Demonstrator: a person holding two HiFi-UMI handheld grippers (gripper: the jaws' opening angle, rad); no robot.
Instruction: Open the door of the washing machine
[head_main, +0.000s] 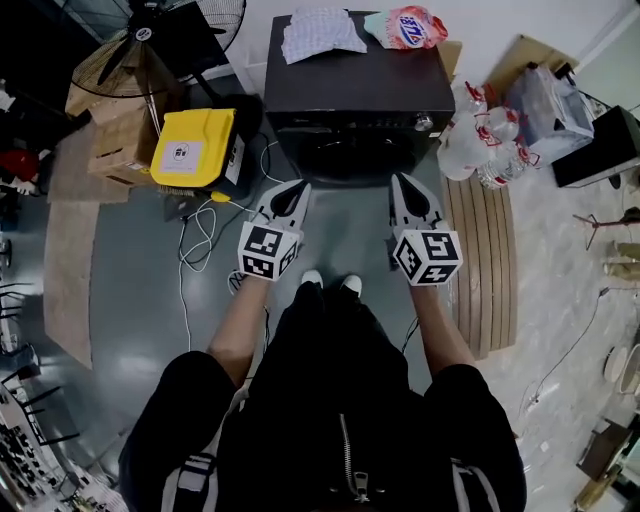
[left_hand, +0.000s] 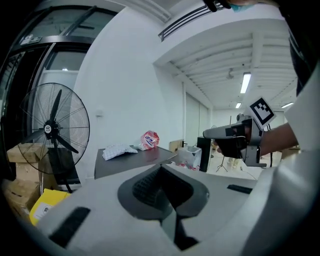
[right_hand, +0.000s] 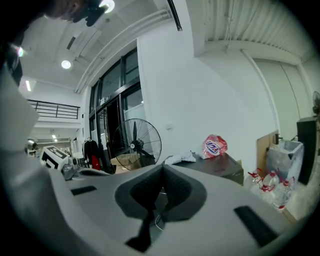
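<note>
The dark washing machine (head_main: 355, 85) stands straight ahead, with its round front door (head_main: 352, 152) just under the top edge and looking closed. My left gripper (head_main: 296, 190) and right gripper (head_main: 407, 184) hover side by side a little short of the door, both pointing at it, and neither touches it. Each has its jaws shut with nothing between them. In the left gripper view the left gripper (left_hand: 161, 166) points toward the machine's top (left_hand: 135, 159), and the right gripper's marker cube shows at the right. In the right gripper view the right gripper (right_hand: 162, 167) faces the same machine (right_hand: 222, 165).
A white cloth (head_main: 318, 32) and a red-and-white bag (head_main: 408, 27) lie on the machine. A yellow case (head_main: 192, 148), cardboard boxes and a standing fan (head_main: 170, 30) are to the left. Water bottles (head_main: 480, 140) and a slatted wooden board (head_main: 482, 260) are to the right. A cable (head_main: 195, 240) trails over the floor.
</note>
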